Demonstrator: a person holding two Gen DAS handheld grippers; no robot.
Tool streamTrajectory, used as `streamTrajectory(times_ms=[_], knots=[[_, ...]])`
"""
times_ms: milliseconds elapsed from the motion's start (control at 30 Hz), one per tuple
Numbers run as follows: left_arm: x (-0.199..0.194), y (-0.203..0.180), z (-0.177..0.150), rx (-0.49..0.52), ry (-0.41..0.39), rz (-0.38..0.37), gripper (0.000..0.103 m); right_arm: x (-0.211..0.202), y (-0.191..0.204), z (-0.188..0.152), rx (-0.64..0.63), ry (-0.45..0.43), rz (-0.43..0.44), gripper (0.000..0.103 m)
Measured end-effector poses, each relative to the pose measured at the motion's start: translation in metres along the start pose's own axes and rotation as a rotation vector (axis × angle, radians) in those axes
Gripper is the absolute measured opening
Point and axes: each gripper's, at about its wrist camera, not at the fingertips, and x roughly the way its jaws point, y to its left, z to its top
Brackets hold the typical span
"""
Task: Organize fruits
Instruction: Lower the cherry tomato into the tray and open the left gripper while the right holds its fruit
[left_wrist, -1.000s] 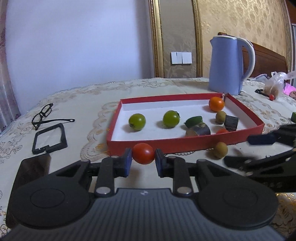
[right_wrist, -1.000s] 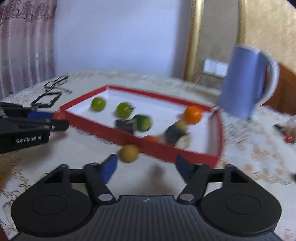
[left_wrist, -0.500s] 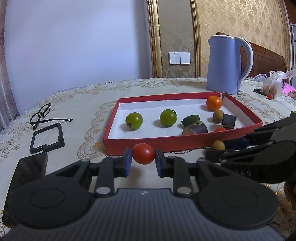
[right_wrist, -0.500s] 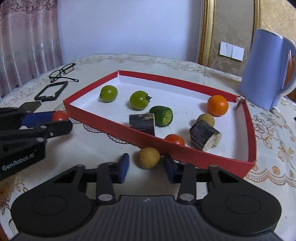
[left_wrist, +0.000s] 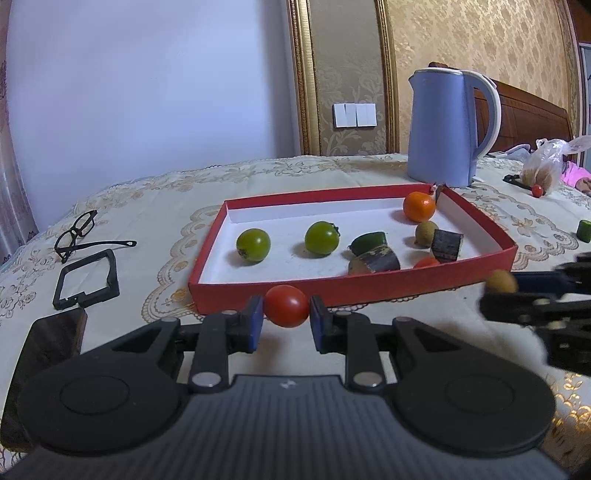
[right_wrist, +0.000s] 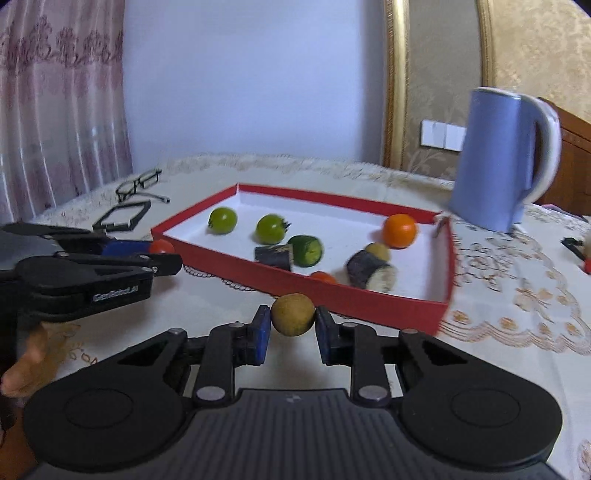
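Tomato (left_wrist: 286, 305) sits clamped in the left tool (left_wrist: 286, 318); the right tool (right_wrist: 293, 325) grips a brown fruit (right_wrist: 293, 314), both just before the red tray (left_wrist: 369, 286).

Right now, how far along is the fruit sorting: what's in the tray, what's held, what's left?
Mostly done: the red tray already holds two green tomatoes, an orange one, a small red one, a brownish fruit and cut pieces. In hand: the left gripper is shut on a red tomato, and the right gripper on a brown fruit, both short of the tray. Left: dropping both in, plus a green piece on the cloth.
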Motion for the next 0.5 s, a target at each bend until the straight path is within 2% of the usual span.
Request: streamTrajectory(times_ms=[167, 500], knots=[[0.005, -0.014, 0.009, 0.020, 0.005, 0.027, 0.024, -0.022, -0.017, -0.008, 0.039, -0.046, -0.009, 0.025], [0.026, -0.036, 0.039, 0.046, 0.008, 0.050, 0.024, -0.038, -0.035, -0.016, 0.063, -0.078, -0.020, 0.025]])
